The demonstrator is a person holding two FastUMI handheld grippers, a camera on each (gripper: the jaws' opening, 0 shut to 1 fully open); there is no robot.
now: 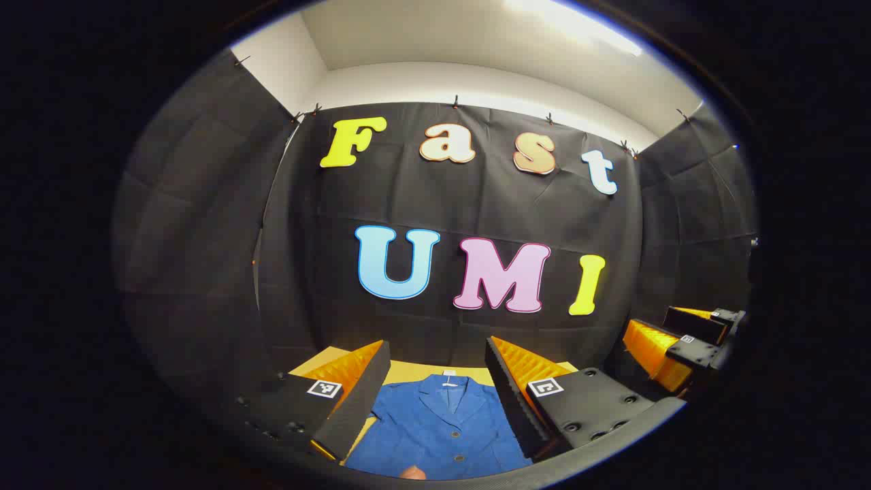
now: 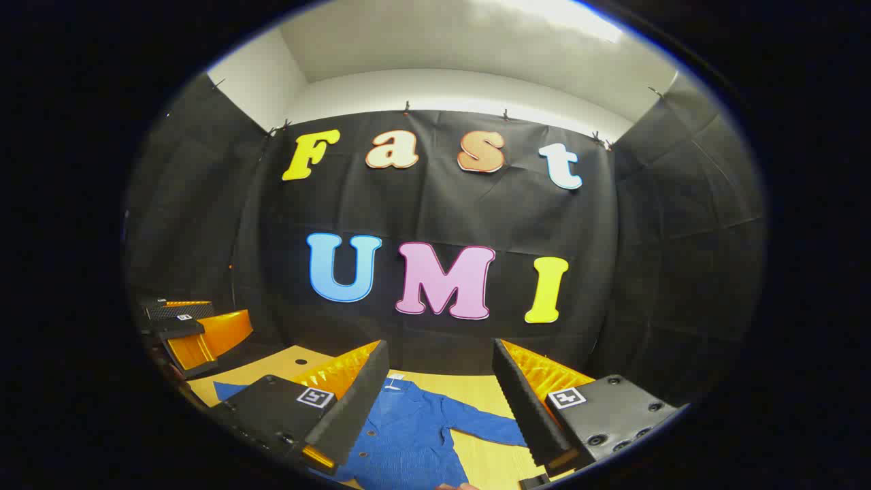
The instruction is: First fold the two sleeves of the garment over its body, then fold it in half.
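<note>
Lying flat on the yellow table (image 2: pixel 476 388) is the blue garment (image 1: pixel 442 429), collar toward the wall, one sleeve (image 2: pixel 486 427) spread out sideways. Left gripper (image 1: pixel 435 388) and right gripper (image 2: pixel 439 391) hang above it, jaws wide apart, holding nothing.

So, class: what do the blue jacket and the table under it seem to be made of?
Blue jacket: looks like woven cloth, maybe denim or cotton twill; matte, soft creases, stitched collar, buttons down the front.
Table: seems to be light wood or wood-look laminate; smooth yellowish surface with faint grain, but which of the two is unclear.
</note>
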